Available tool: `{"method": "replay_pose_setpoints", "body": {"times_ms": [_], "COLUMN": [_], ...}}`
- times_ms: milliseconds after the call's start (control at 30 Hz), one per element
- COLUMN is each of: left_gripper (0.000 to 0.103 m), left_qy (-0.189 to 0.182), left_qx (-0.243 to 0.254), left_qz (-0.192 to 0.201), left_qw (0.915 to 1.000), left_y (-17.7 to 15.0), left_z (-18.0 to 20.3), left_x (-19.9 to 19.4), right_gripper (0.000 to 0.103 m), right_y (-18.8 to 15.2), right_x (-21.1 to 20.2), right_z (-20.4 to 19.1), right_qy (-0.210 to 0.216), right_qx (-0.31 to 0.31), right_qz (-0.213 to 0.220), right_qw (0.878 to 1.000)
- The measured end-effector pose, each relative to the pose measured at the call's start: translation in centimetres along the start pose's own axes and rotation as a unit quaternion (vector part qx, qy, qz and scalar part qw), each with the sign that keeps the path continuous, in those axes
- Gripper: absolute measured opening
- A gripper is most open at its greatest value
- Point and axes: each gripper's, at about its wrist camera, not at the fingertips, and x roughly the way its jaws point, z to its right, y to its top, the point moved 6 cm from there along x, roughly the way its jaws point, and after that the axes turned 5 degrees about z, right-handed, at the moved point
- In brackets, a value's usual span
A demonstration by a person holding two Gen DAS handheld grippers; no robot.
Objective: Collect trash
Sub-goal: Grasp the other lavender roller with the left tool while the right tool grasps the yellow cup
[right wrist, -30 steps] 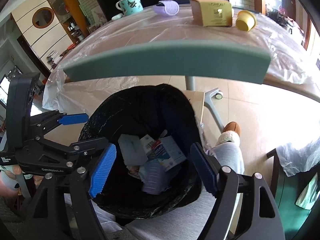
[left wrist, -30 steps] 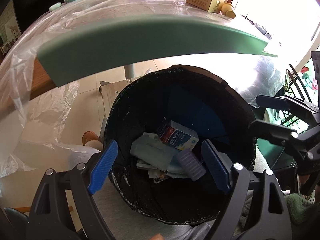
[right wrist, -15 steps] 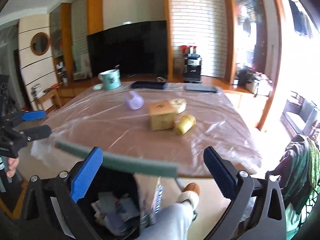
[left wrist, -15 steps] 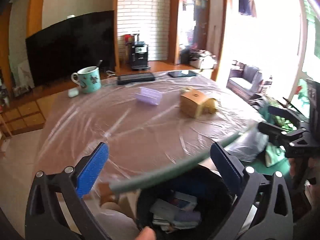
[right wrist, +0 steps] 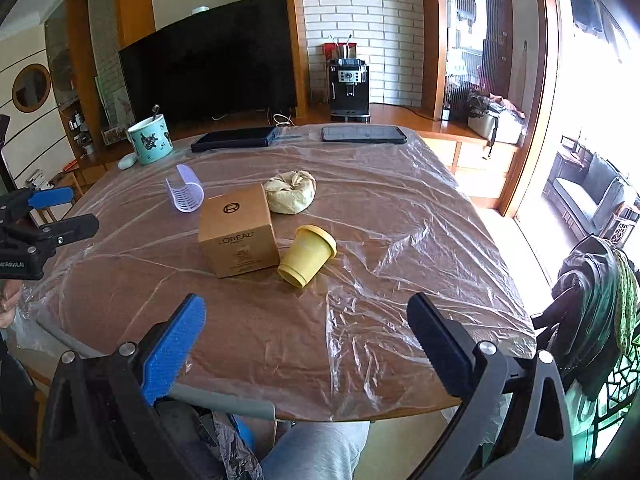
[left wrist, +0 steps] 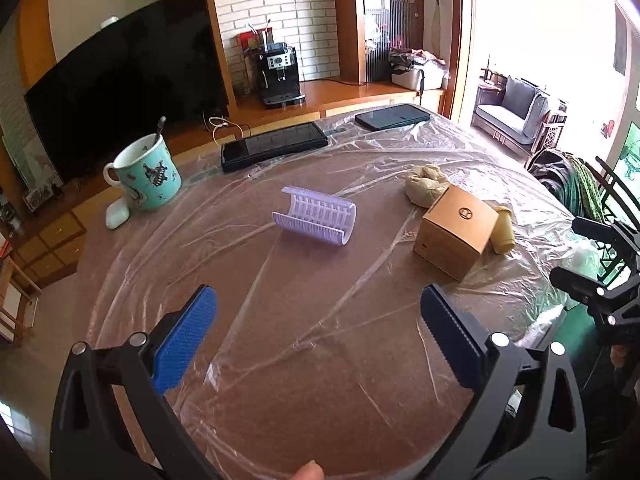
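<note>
On the plastic-covered table point(left wrist: 320, 360) lie a curved lilac plastic piece point(left wrist: 315, 221) point(right wrist: 185, 193), a brown cardboard box point(left wrist: 458, 233) point(right wrist: 238, 236), a yellow cup on its side point(right wrist: 307, 255) point(left wrist: 503, 229) and a crumpled beige paper wad point(right wrist: 291, 191) point(left wrist: 425, 189). My left gripper point(left wrist: 318, 340) hangs open and empty over the near table, short of the lilac piece. My right gripper point(right wrist: 306, 340) is open and empty too, just before the box and cup. A black bin liner point(right wrist: 224, 440) peeks out under the table edge.
A teal mug with a spoon point(left wrist: 146, 175) point(right wrist: 151, 139), a small white object point(left wrist: 117, 216), and two dark flat devices point(left wrist: 274, 145) point(right wrist: 364, 134) sit at the far side. A person's grey-trousered leg point(right wrist: 312, 450) is below the near edge. A chair with clothes point(right wrist: 592, 280) stands right.
Both grippers rose from above the black bin under the table to above the tabletop, and their jaws spread wider. The bin with its trash dropped out of view.
</note>
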Motion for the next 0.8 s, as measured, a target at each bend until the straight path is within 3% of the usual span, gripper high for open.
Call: {"method": "replay_pose_setpoints", "body": {"times_ms": [100, 167, 333, 600, 700, 800], "left_gripper": [0.102, 0.102, 0.102, 0.102, 0.102, 0.101], "left_qy": [-0.010, -0.021, -0.023, -0.030, -0.033, -0.030], "left_qx": [-0.008, -0.015, -0.014, -0.002, -0.002, 0.001], "left_qz": [-0.026, -0.041, -0.050, -0.065, -0.063, -0.060], "left_qw": [0.9996, 0.9988, 0.9984, 0.9974, 0.9974, 0.9977], "left_y": [0.7, 1.1, 2.2, 3.1, 3.4, 3.6], "left_z": [-0.5, -0.6, -0.8, -0.8, -0.7, -0.6], "left_x": [3.1, 5.0, 8.1, 11.2, 11.9, 12.3], "right_gripper": [0.094, 0.083, 0.073, 0.068, 0.062, 0.048], "right_y": [0.0, 0.0, 0.1, 0.4, 0.5, 0.6], "right_x": [1.9, 3.1, 5.1, 6.3, 6.4, 6.3], "right_z": [-0.1, 0.0, -0.1, -0.1, 0.0, 0.1], "right_qy": [-0.001, -0.005, -0.023, -0.020, -0.018, -0.013], "right_qx": [0.013, 0.020, 0.020, 0.036, 0.042, 0.044], "right_qz": [-0.021, -0.035, -0.049, -0.055, -0.052, -0.047], "right_qw": [1.000, 0.999, 0.998, 0.998, 0.998, 0.998]}}
